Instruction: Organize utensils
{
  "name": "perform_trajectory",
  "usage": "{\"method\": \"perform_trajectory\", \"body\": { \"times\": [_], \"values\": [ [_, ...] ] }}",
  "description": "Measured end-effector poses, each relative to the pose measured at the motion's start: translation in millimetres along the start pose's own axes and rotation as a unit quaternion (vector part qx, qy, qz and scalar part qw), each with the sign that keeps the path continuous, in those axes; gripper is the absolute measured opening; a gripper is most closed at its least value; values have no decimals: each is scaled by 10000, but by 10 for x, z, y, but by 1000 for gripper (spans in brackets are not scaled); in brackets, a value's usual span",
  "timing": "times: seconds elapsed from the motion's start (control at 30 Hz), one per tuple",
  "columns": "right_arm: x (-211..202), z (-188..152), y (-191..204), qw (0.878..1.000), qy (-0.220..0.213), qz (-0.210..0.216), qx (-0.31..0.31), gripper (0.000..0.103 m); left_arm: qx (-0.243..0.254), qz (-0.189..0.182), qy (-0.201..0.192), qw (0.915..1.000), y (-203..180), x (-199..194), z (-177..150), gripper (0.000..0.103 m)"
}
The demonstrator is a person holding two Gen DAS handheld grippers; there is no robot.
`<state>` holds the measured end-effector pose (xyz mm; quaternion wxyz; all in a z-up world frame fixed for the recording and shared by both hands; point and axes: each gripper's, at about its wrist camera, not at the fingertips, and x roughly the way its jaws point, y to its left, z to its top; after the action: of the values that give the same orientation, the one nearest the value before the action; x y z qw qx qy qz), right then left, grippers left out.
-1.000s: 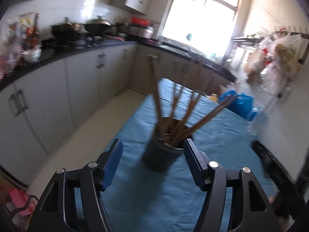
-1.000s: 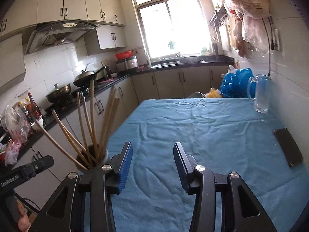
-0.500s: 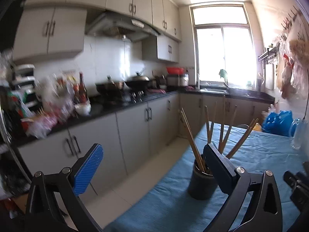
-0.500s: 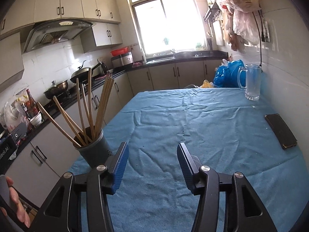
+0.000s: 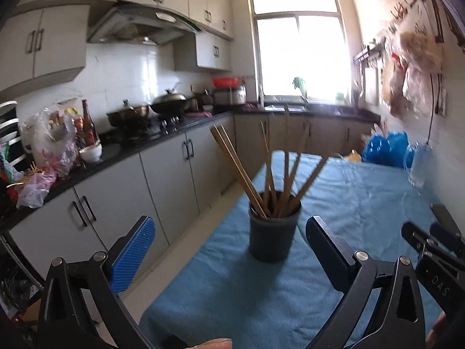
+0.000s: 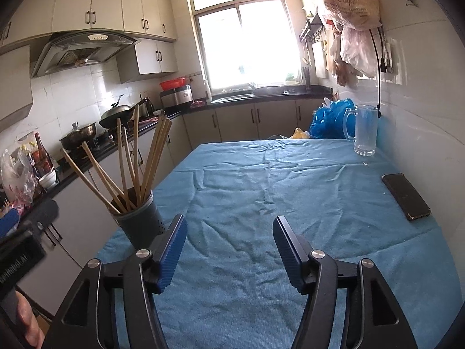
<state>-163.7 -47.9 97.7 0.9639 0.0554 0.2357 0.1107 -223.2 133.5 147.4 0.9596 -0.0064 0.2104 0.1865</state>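
A dark round utensil holder stands on the blue cloth near the table's left edge, with several wooden chopsticks fanned out of it. It also shows in the right wrist view with its chopsticks. My left gripper is open and empty, a short way in front of the holder, which sits between the two fingers' lines. My right gripper is open and empty over the bare cloth, to the right of the holder.
The blue cloth covers the table. A black phone lies near the right edge by the wall. A glass mug and a blue bag are at the far end. Counter cabinets run along the left.
My left gripper has backed away from the holder, swung left, then turned back so the holder is centred again. My right gripper has drawn back a little and stayed open.
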Motion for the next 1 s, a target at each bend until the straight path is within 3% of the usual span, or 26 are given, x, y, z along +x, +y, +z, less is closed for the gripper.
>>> {"method": "perform_trajectory", "body": {
  "times": [0.23, 0.4, 0.57, 0.8, 1.0],
  "values": [
    [47, 20, 8, 9999, 64, -138, -59, 72, 90, -66, 459, 9989, -98, 154, -91, 103],
    [184, 127, 33, 9998, 199, -8, -45, 72, 159, 198, 873, 9959, -41, 268, -122, 103],
    [219, 147, 54, 9998, 101, 12, -151, 73, 57, 407, 951, 9946, 24, 289, -163, 103],
    [202, 47, 61, 9995, 62, -121, -291, 74, -35, 222, 1218, 9923, 4, 338, -181, 103],
    [181, 25, 80, 9994, -1, -175, -288, 75, -128, 261, 1211, 9922, 62, 299, -211, 103]
  ]
}}
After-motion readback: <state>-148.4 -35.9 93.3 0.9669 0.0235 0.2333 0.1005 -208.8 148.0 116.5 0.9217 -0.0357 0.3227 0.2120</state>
